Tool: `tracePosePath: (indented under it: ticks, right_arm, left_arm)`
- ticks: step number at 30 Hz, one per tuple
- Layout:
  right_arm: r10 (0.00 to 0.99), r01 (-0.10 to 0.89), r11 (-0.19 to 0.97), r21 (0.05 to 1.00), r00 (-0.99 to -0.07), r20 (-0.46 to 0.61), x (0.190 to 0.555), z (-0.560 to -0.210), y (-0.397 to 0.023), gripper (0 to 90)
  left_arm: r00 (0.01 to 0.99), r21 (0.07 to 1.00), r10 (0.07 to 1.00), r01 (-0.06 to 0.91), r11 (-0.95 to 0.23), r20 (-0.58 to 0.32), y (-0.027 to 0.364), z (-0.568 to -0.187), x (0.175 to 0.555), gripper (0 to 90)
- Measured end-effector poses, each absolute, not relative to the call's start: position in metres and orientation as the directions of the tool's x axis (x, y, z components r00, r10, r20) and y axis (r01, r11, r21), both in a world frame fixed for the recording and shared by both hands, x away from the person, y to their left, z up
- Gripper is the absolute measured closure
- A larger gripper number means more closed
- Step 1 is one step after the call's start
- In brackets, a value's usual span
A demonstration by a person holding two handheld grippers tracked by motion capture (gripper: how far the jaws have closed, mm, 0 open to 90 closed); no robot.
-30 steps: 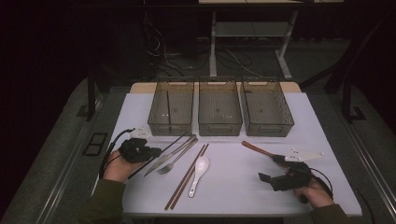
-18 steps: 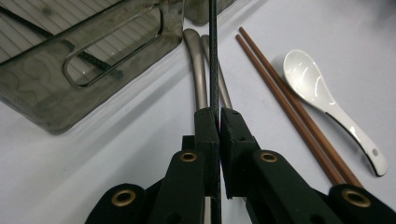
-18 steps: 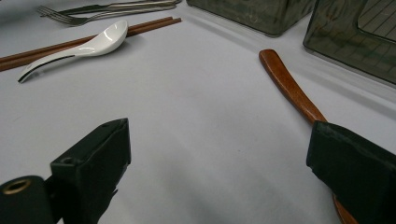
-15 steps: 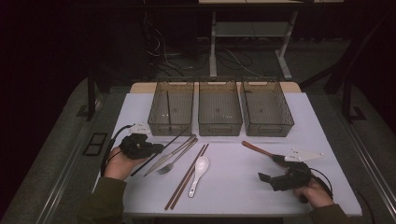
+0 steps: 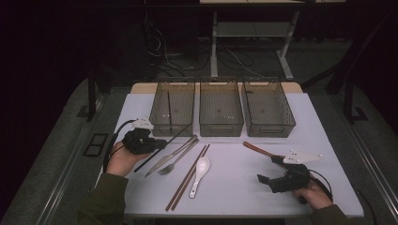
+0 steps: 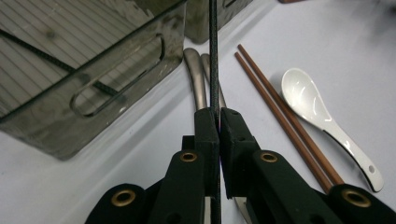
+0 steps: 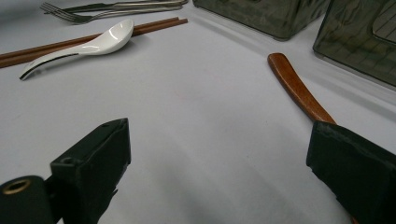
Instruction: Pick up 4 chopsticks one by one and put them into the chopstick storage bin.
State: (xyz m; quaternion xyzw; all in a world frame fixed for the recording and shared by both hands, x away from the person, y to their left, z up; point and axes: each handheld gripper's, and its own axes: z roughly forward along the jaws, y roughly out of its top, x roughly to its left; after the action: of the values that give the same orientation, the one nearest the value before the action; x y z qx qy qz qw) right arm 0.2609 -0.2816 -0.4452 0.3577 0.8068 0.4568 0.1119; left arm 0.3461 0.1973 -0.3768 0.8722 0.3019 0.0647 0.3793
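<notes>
My left gripper (image 5: 158,144) (image 6: 219,114) is shut on a thin black chopstick (image 5: 180,133) (image 6: 214,56). The stick slants up toward the front wall of the left bin (image 5: 170,130) (image 6: 93,116). A second black stick (image 6: 42,49) lies inside that bin. My right gripper (image 5: 268,169) (image 7: 219,154) rests open low over the table at the right, with nothing between its jaws. A brown wooden handle (image 5: 257,149) (image 7: 296,88) lies beside its far jaw, its near end hidden behind that jaw.
Three smoky clear bins stand in a row at the back, the middle bin (image 5: 220,127) and the right bin (image 5: 270,130) included. A knife and fork (image 5: 174,157), brown chopsticks (image 5: 187,177) (image 6: 280,116) and a white spoon (image 5: 199,169) (image 7: 88,44) lie mid-table.
My left hand has shifted a little toward the bins, carrying the black chopstick. The right hand and the cutlery have stayed put.
</notes>
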Motion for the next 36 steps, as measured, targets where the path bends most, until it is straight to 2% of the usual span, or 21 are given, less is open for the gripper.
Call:
tracePosePath:
  ticks: [10, 36]
  right_arm:
    - [0.687, 0.483, 0.319, 0.815, -0.710, 0.152, 0.261, -0.446, -0.281, 6.1]
    - [0.684, 0.484, 0.329, 0.811, -0.714, 0.149, 0.261, -0.446, -0.280, 6.2]
  left_arm:
    - [0.796, 0.732, 0.586, 0.489, -0.475, -0.151, 0.197, -0.362, 0.362, 85.4]
    - [0.753, 0.777, 0.652, 0.464, -0.426, -0.091, 0.173, -0.310, 0.436, 85.4]
